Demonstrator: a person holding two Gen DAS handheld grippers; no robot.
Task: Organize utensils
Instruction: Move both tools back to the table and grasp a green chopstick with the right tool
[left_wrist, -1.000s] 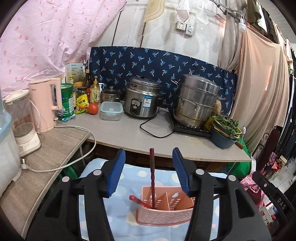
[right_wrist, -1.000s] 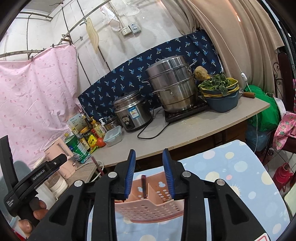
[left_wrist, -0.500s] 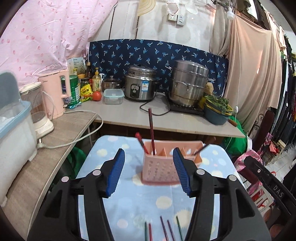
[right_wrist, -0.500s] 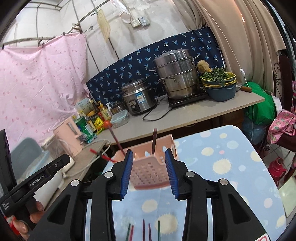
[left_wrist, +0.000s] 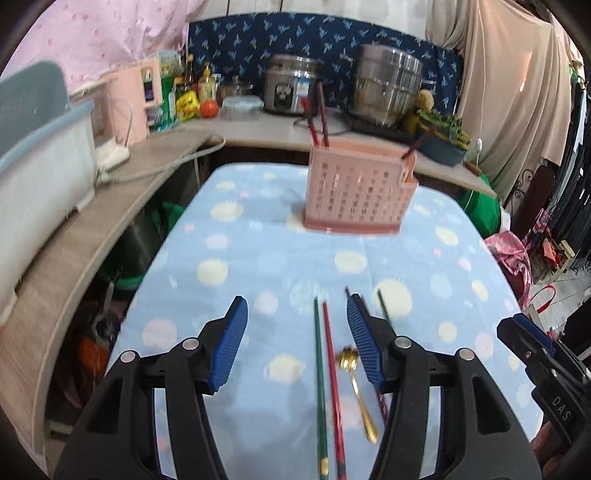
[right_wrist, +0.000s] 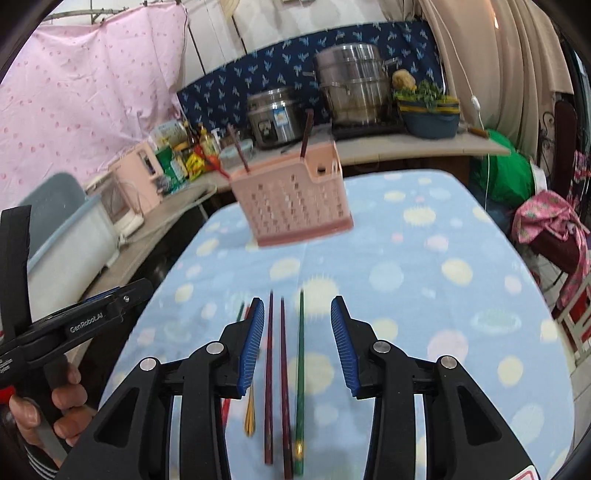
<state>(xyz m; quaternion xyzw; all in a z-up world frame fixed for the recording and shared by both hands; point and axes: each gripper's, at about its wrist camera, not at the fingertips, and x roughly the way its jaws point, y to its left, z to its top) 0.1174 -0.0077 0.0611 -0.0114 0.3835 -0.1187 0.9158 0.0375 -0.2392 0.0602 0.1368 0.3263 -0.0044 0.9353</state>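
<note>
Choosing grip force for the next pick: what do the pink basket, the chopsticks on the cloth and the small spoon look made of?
Basket: looks like moulded matte plastic, given its uniform pink and grid of punched holes.
Chopsticks: slim green, red and dark sticks with a slight sheen; lacquered wood or plastic, the blur leaves it open.
Spoon: gold, shiny, likely metal.

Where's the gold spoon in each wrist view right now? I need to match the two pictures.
Left wrist: the gold spoon lies low and right of centre, beside the right finger of the left tongs.
Right wrist: only its handle shows, low and left of centre, under the left finger of the right tongs.
Shared landmark: the pink basket.
</note>
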